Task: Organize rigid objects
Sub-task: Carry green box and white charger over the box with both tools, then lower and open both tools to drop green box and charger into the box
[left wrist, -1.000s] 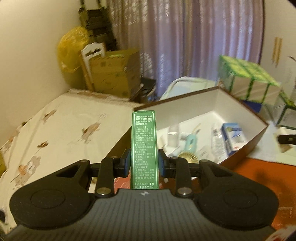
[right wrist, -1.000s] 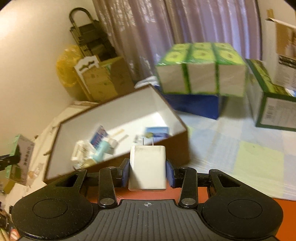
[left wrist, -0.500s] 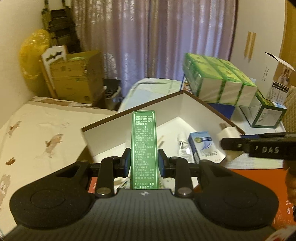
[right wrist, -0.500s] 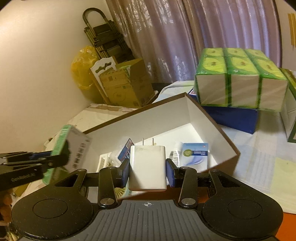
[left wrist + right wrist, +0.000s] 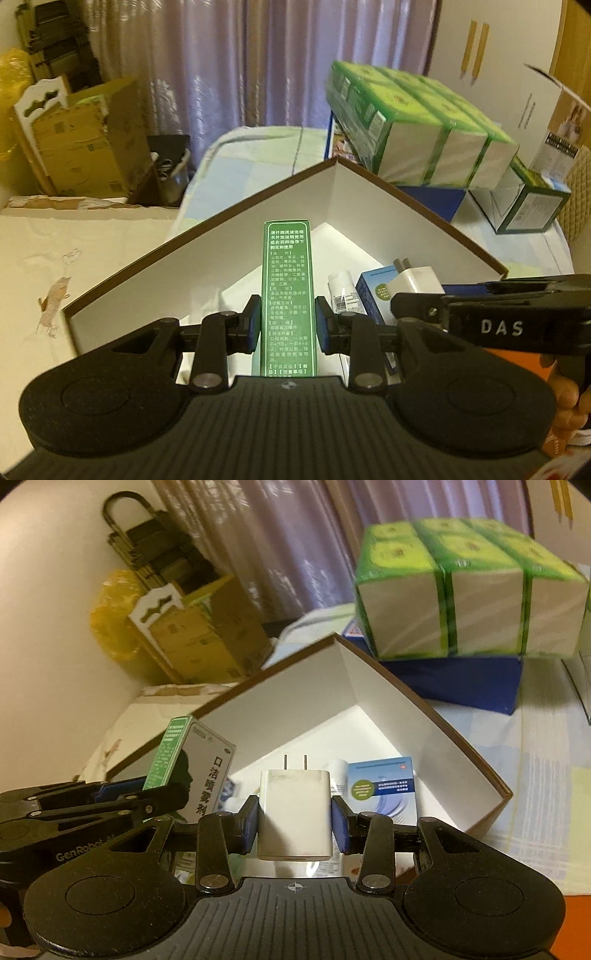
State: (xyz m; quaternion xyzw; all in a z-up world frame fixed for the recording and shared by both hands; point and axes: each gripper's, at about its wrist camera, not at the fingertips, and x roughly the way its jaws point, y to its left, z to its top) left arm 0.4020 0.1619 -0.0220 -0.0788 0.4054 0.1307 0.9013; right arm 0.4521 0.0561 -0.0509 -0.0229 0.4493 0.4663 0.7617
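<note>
Left gripper (image 5: pixel 284 328): mine, clamped on the green box (image 5: pixel 287 295), pads pressing both narrow sides; the box stands up between the fingers with its printed green face toward my camera.
Green box from the other side: in my right wrist view it (image 5: pixel 192 771) shows a grey face with dark lettering and a green edge, tilted, held by the left gripper (image 5: pixel 122 797) that comes in from the left.
Right gripper (image 5: pixel 294 825): mine too, pinching the charger (image 5: pixel 293 814) by its two flat sides, prongs pointing away from me.
Charger from the left: in the left wrist view it (image 5: pixel 415 278) sticks out of the right gripper (image 5: pixel 402 301), which reaches in from the right, just beside my left fingers.
Tray (image 5: pixel 229 258): white inside, brown rim, directly ahead of and below both grippers, one corner pointing away from me; both held things hang over its near part.
Inside the tray: a blue carton (image 5: pixel 382 788) lies just ahead and right of the charger; a white bottle (image 5: pixel 341 290) lies between the green box and the blue carton.
Beyond the tray: a green-wrapped pack (image 5: pixel 469 590) sits on a blue crate (image 5: pixel 461 681), ahead and to the right.
Far left ahead: a cardboard box (image 5: pixel 88 140) against the curtain (image 5: pixel 240 62), a yellow bag (image 5: pixel 110 627) beside it.
Hand (image 5: pixel 565 410): part of it shows under the right gripper at the right edge.
</note>
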